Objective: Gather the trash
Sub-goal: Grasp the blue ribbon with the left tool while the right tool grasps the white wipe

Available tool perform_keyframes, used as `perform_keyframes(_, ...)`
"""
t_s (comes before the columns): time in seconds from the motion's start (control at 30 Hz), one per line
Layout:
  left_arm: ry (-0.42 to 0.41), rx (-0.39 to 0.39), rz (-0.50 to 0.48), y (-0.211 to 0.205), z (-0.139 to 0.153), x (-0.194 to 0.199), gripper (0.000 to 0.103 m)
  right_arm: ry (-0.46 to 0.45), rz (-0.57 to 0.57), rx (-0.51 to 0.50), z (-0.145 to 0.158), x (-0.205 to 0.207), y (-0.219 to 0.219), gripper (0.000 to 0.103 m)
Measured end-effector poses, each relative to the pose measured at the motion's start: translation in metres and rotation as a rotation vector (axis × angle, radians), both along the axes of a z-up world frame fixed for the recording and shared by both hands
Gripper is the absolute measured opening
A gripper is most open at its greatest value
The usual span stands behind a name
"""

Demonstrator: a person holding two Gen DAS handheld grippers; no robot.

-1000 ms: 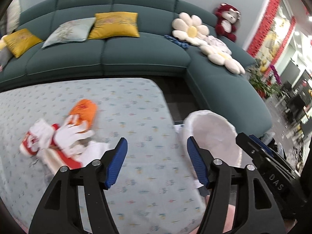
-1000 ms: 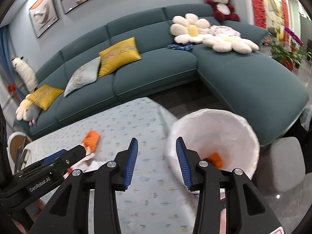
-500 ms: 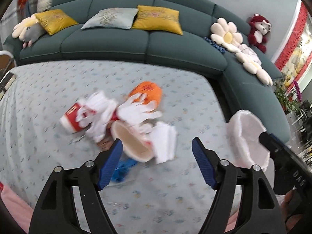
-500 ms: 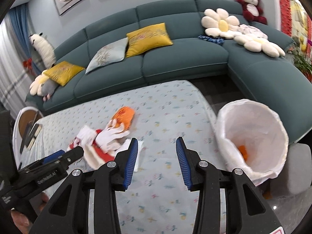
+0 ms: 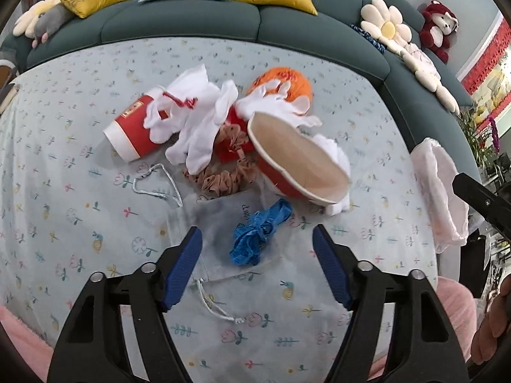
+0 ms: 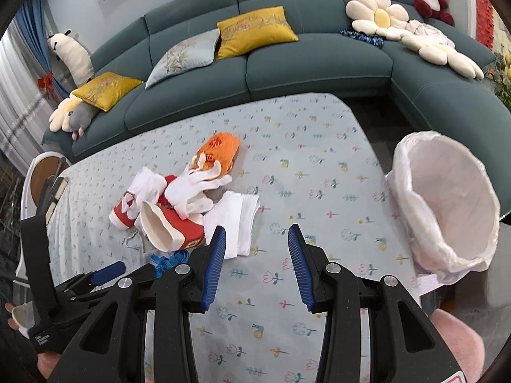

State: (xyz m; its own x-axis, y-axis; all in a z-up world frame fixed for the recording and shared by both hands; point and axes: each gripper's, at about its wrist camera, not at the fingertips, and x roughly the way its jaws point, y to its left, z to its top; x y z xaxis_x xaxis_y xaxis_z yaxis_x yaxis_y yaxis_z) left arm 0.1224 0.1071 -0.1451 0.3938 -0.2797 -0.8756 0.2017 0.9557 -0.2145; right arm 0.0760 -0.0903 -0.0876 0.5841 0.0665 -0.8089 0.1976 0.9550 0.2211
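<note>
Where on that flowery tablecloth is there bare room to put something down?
The widest bare stretch lies between the folded white cloth and the lined bin, under the right tool. The table's far side toward the sofa is bare too. It is crowded around the red cups, white gloves and blue scrap.

Bright, even indoor light fills both views, with only soft shadows under the clutter. Fisheye bending curves the sofa (image 6: 287, 60) and darkens the corners. Slight blur softens the edges.
</note>
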Motion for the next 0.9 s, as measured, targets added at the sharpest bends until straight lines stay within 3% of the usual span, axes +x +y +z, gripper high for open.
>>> perform_keyframes(0.17,0.030,0.003,-0.052,-0.005,-0.019,0.010,0.059,0.044,0.011,0.016,-0.021,0.018,0.010,0.040)
perform_keyframes(0.27,0.057,0.000,-0.082,-0.009,-0.030,0.013,0.049,0.070,0.030,0.007,-0.034,0.028,0.019,0.040)
perform_keyframes(0.4,0.090,-0.008,-0.101,-0.014,-0.040,0.013,0.027,0.104,0.048,-0.004,-0.051,0.042,0.028,0.040)
perform_keyframes(0.63,0.085,-0.032,-0.079,-0.010,-0.040,0.010,0.019,0.153,0.050,0.017,-0.079,0.063,0.032,0.040)
perform_keyframes(0.9,0.074,-0.036,-0.051,-0.001,-0.032,0.014,0.017,0.199,0.063,0.018,-0.107,0.078,0.039,0.040)
